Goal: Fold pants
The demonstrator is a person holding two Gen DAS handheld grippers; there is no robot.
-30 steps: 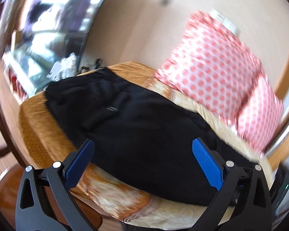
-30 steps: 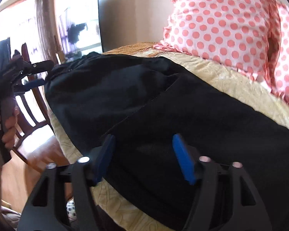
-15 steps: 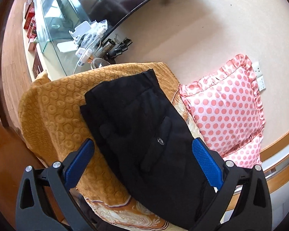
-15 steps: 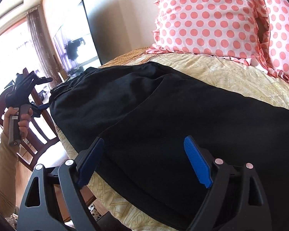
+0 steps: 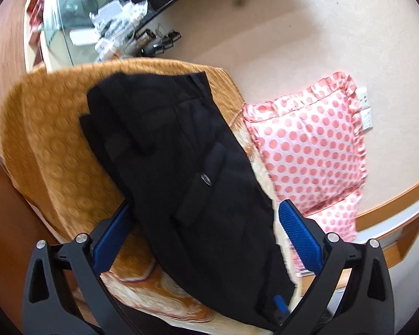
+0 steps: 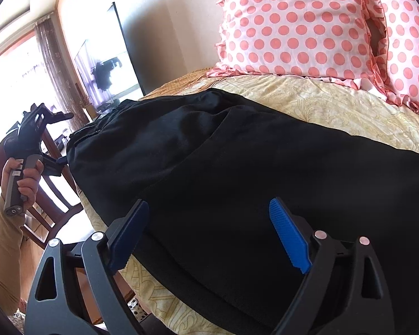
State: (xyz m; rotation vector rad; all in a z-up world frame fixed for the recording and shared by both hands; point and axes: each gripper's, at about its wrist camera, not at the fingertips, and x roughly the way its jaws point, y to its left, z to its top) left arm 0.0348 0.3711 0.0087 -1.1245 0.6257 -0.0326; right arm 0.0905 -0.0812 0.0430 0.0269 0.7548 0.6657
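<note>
Your right gripper (image 6: 209, 233) stands wide, jaws just opening further, pads above the black pants (image 6: 237, 153) without pressing. Your left gripper (image 5: 206, 231) gapes wide, empty. Pants lie across the bed (image 6: 335, 103); pillows (image 6: 299, 22) at one o'clock.

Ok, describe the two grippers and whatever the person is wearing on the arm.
Both grippers match: the left gripper and right gripper have black, cut-out plastic frames with silver rivets, and ribbed blue pads on the fingers. Seen from the right wrist, the left gripper has a dark handle with a grey trigger. The sleeve is tan. No cables show.
</note>
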